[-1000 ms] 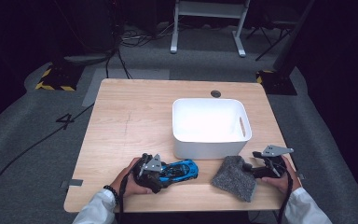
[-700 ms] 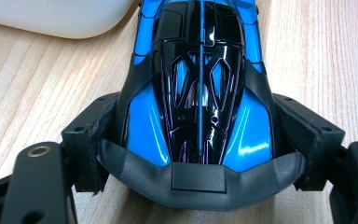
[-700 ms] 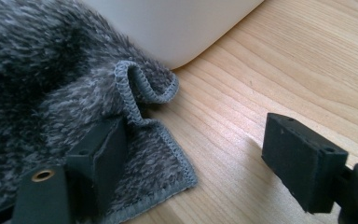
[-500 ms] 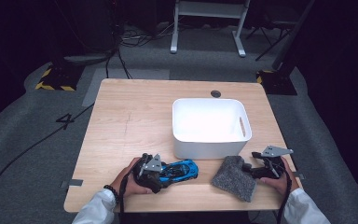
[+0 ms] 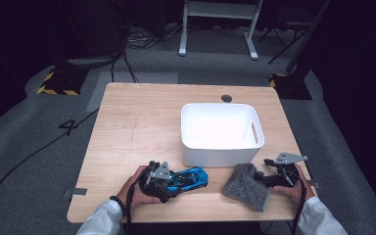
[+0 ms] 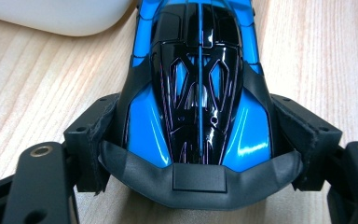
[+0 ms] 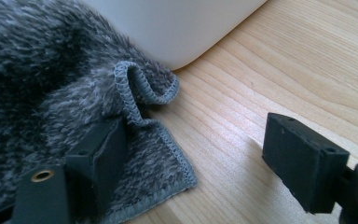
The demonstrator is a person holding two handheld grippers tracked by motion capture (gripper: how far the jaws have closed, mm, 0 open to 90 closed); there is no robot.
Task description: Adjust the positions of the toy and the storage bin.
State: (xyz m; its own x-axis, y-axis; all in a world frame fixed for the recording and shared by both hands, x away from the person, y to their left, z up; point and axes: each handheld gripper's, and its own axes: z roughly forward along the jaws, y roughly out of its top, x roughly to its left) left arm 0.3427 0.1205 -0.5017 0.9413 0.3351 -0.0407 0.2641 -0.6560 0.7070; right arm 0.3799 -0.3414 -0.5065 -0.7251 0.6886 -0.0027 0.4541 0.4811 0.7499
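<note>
The left gripper (image 5: pixel 162 180) lies low on the near left part of the desk (image 5: pixel 142 127), held in the person's left hand (image 5: pixel 138 188). Its fingers (image 6: pixel 92 140) are shut on the rear of a blue and black toy car (image 5: pixel 188 179); in the left gripper view the pads press against both flanks of the car (image 6: pixel 198 93) just ahead of its black tail wing. The fingers have just been closing, with the car between them. The car rests on the desk with its nose pointing away from the gripper, toward the near wall of the white bin (image 5: pixel 220 152), whose corner (image 6: pixel 60 16) shows beside the car's front.

The right gripper (image 5: pixel 274 177) sits at the near right edge of the desk in the right hand (image 5: pixel 293 188), pointing left toward a grey cloth (image 5: pixel 247 187). Its fingers (image 7: pixel 100 158) stand wide open and hold nothing. In the right gripper view one finger rests on or just over the hemmed corner of the cloth (image 7: pixel 51 93), while the other (image 7: pixel 303 163) hangs over bare wood, well apart from the cloth. The cloth lies crumpled on the desk, its far edge folded up and touching the bin (image 7: pixel 177 23). The car and the cloth lie apart, each just in front of the bin
</note>
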